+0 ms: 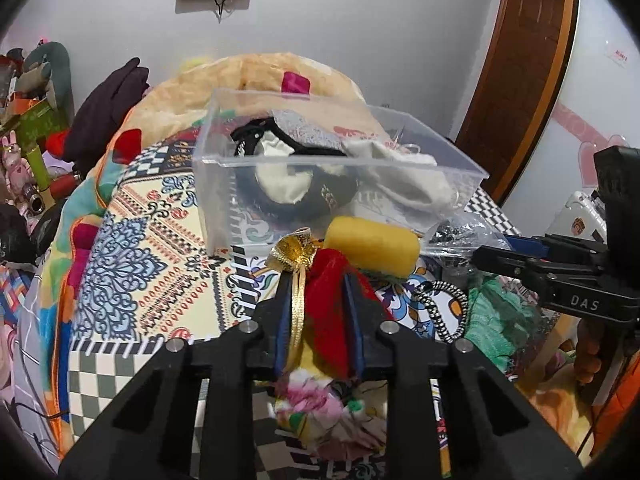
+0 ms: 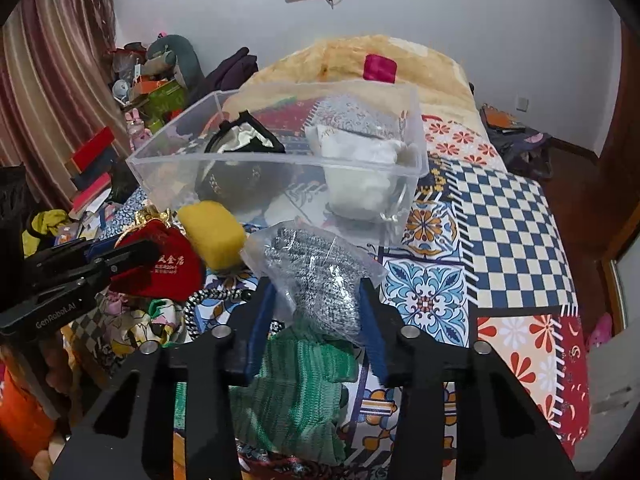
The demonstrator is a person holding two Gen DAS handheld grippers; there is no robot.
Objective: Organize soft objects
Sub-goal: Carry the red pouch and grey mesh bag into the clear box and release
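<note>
A clear plastic box (image 1: pixel 216 184) (image 2: pixel 160 172) stands on the patterned bed and holds a black pouch (image 1: pixel 304 188), a grey patterned cloth (image 1: pixel 308 130) and white cloth (image 2: pixel 360 176). My left gripper (image 1: pixel 316 280) is shut on a red velvet pouch (image 1: pixel 332 312) (image 2: pixel 168 268) with a gold ribbon (image 1: pixel 294 250), just in front of the box. My right gripper (image 2: pixel 316 284) is shut on a clear bag of grey knit fabric (image 2: pixel 316 280) (image 1: pixel 460 236), right of the red pouch. A yellow sponge (image 1: pixel 372 246) (image 2: pixel 214 234) lies between them by the box.
A green knit cloth (image 2: pixel 296 380) (image 1: pixel 496 320), a black-and-white braided hair tie (image 1: pixel 444 308) and a floral cloth (image 1: pixel 332 412) lie near me. A fuzzy cream blanket (image 2: pixel 340 64) with a pink item (image 2: pixel 380 67) lies behind the box. Clutter stands at the left.
</note>
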